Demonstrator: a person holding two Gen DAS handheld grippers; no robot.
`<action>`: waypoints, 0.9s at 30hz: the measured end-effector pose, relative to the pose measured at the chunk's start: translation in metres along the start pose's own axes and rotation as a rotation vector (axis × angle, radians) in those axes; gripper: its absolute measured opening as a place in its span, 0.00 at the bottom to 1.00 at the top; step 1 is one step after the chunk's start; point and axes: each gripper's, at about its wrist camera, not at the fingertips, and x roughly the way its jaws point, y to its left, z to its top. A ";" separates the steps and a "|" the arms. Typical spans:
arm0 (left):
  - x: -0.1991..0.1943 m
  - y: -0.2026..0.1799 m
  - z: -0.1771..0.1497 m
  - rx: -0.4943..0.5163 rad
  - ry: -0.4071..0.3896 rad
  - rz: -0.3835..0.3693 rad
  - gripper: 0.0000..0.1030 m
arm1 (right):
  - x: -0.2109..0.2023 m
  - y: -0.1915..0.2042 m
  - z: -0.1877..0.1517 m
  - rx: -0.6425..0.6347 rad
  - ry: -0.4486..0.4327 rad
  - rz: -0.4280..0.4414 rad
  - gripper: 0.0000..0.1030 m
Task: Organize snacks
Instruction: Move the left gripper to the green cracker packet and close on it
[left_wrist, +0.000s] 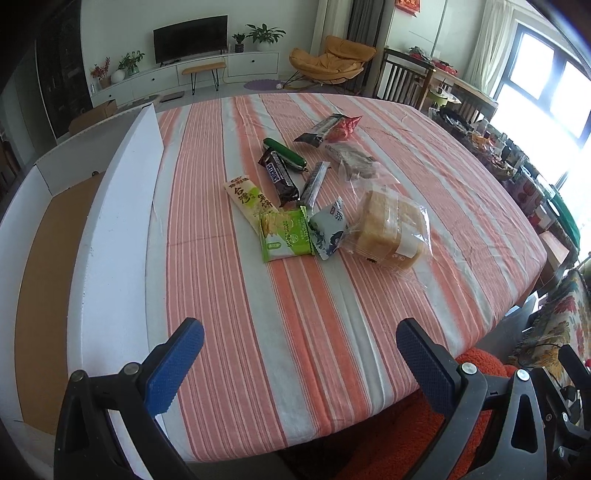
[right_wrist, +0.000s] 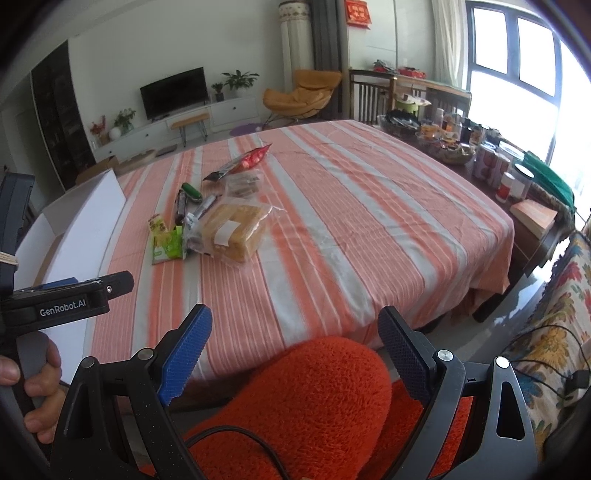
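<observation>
Ahead and left of the left gripper (left_wrist: 299, 363), whose jaws stand released, lies the open white cardboard box (left_wrist: 122, 206). The loose pile of wrapped snacks (left_wrist: 295, 192) sits well ahead on the striped worktop (left_wrist: 369, 295). The right gripper (right_wrist: 295, 354) hangs released too. Overlapping packets risk a double pick; the clear-bagged bread loaf (left_wrist: 391, 229) could crush.

Far across the room a dark television (left_wrist: 190, 38) stands on a long white cabinet (left_wrist: 184, 74) among potted plants (left_wrist: 264, 35), with a mustard lounge chair (left_wrist: 330, 59) to its right, bright windows (right_wrist: 517, 74) on the right wall, and an orange fluffy cushion (right_wrist: 306, 391) nearest.
</observation>
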 end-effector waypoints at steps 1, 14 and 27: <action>0.005 0.002 0.007 -0.010 0.007 -0.001 1.00 | 0.000 0.000 0.000 0.001 0.002 0.003 0.91; 0.112 0.036 0.067 -0.213 0.180 0.033 1.00 | 0.000 -0.004 -0.001 0.006 0.008 0.029 0.91; 0.148 0.027 0.071 -0.075 0.162 0.174 1.00 | 0.003 -0.014 -0.002 0.036 0.008 0.038 0.91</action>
